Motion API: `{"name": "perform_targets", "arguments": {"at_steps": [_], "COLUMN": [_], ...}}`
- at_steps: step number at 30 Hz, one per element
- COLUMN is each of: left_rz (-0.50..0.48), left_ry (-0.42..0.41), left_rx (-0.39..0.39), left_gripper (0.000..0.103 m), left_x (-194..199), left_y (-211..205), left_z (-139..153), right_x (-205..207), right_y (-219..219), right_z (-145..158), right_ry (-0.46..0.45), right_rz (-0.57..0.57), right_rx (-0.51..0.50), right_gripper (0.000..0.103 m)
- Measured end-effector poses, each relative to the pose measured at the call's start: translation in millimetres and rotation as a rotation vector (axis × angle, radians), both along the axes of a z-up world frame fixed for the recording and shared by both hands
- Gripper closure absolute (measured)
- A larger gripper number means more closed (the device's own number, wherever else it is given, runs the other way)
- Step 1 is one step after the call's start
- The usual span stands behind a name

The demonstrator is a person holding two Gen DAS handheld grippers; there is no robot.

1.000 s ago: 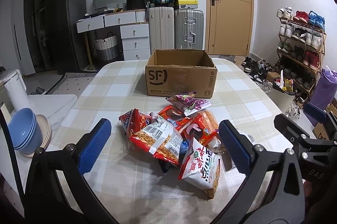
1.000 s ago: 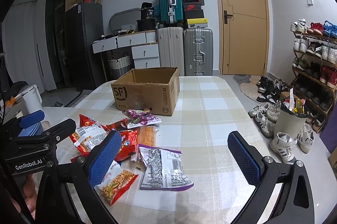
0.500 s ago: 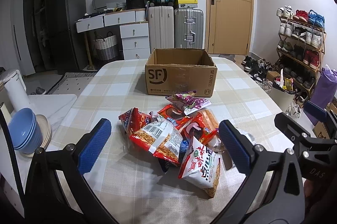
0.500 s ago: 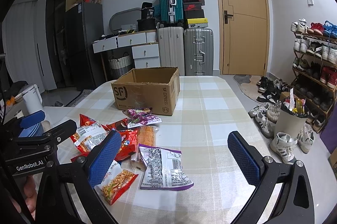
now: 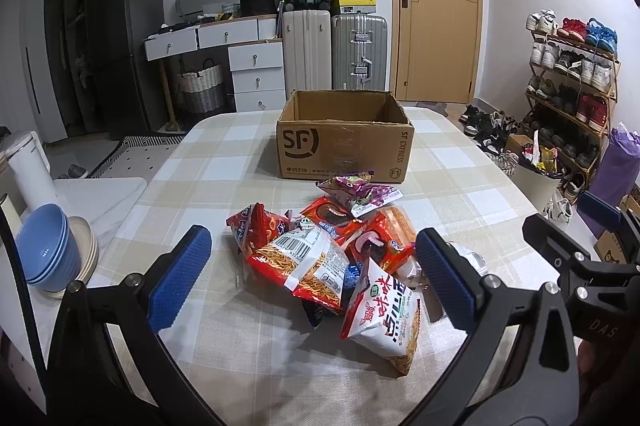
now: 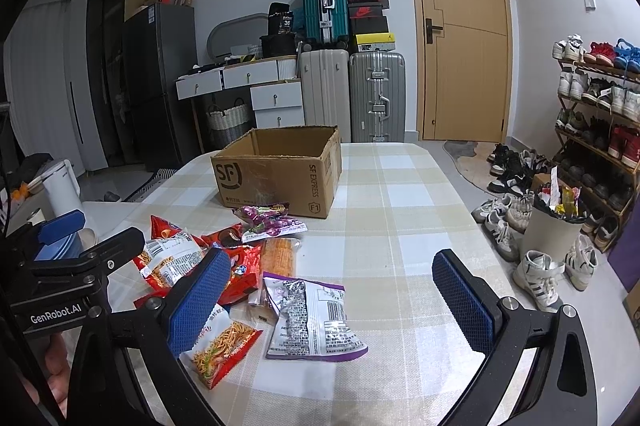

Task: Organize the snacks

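Left wrist view: the left gripper [image 5: 314,270] hangs above the near part of the checked tablecloth [image 5: 208,169], its blue pads [image 5: 180,276] spread wide with nothing between them. Beyond and between the fingers lies a heap of snack packets [image 5: 332,246], overlapping one another: a red noodle bag with a white barcode label [image 5: 306,264] on the near left, a white and red bag with green lettering [image 5: 384,314] at the near right, and a purple packet [image 5: 360,191] at the far end, just short of the cardboard box [image 5: 344,139]. The box stands open at the top, past the heap; its inside is mostly hidden from this angle. A stack of blue bowls [image 5: 46,250] sits on a white surface to the left. The right gripper's frame shows at the right edge. Right wrist view: the right gripper [image 6: 334,300] is likewise held wide apart and empty over the table. A silver and purple packet [image 6: 312,318] lies face down between its fingers, apart from the main heap to its left. A waste bin [image 6: 554,230] stands on the floor at the right, among shoes.
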State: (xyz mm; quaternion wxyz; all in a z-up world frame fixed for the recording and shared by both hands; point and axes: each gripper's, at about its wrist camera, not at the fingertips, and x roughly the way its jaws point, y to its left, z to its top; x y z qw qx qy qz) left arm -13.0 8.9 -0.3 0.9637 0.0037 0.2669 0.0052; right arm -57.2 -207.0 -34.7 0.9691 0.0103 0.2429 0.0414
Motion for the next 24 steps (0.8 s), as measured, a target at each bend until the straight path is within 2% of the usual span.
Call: {"name": "perform_targets", "arguments": {"at_steps": [10,14,17,20,22,24], "left_rz": [-0.006,-0.001,0.03,0.041,0.055,0.079], "left_ry": [-0.016,0.018,0.057,0.121,0.164,0.196], "left_rx": [-0.001,-0.004,-0.038,-0.121,-0.172,-0.234], "left_gripper": [0.001,0.001,0.001,0.001,0.001,0.001], "left_x": [-7.1,-1.0,9.1,23.5,33.5,41.7], "left_y": [6.9,13.3,30.3,58.0,80.3,100.3], "left_z": [-2.1,-7.7,-9.7,-12.6,-15.9,-19.9], "right_x": [-0.5,0.3,1.8,2.9,5.7,13.6], "right_y": [-2.0,-4.1,-4.4,-1.6,3.6,18.0], "right_z": [-1.7,-1.4,-0.9,-4.0,-7.3,-15.8], "right_ry": [0.011,0.024,0.041,0.062,0.076,0.133], "right_rz": [0.008,0.013,0.034,0.123,0.217,0.334], "right_rx": [0.007,0.021,0.034,0.08,0.132,0.137], "right_gripper": [0.0,0.0,0.0,0.0,0.0,0.0]}}
